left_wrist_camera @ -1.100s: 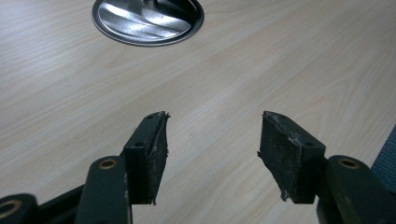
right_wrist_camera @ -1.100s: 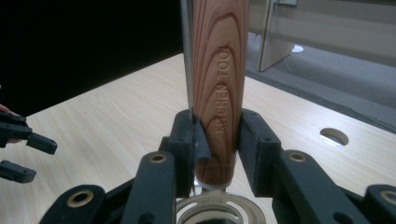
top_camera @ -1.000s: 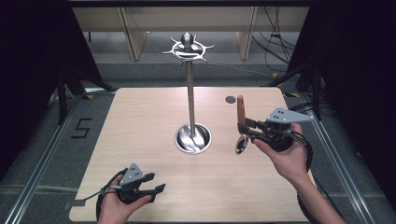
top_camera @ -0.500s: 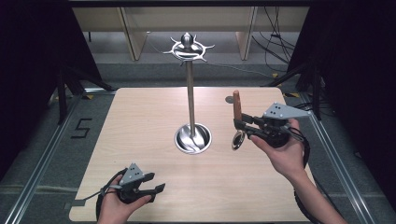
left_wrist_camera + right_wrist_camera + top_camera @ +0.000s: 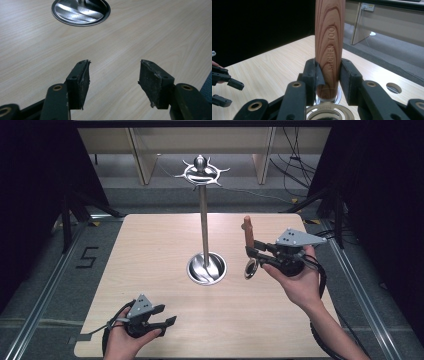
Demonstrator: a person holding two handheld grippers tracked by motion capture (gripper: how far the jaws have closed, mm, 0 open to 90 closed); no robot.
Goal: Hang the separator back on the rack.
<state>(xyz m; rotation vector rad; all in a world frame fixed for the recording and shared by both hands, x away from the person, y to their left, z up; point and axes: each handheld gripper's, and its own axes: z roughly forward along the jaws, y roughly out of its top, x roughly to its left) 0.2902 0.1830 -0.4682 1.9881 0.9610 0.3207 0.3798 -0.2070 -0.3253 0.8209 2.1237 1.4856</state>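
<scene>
Clamping utensil's wooden handle, right gripper; metal head indistinct.

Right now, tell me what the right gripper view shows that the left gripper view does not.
Right gripper view: the right gripper shut on an upright wooden handle stamped KITCHEN TOOL, a metal ring below the handle, a round hole in the table, and the left gripper open at the far left.

Left gripper view: the left gripper's own jaws open over bare wood, holding nothing, and the steel base of the stand.

Both: the light wooden table.
</scene>
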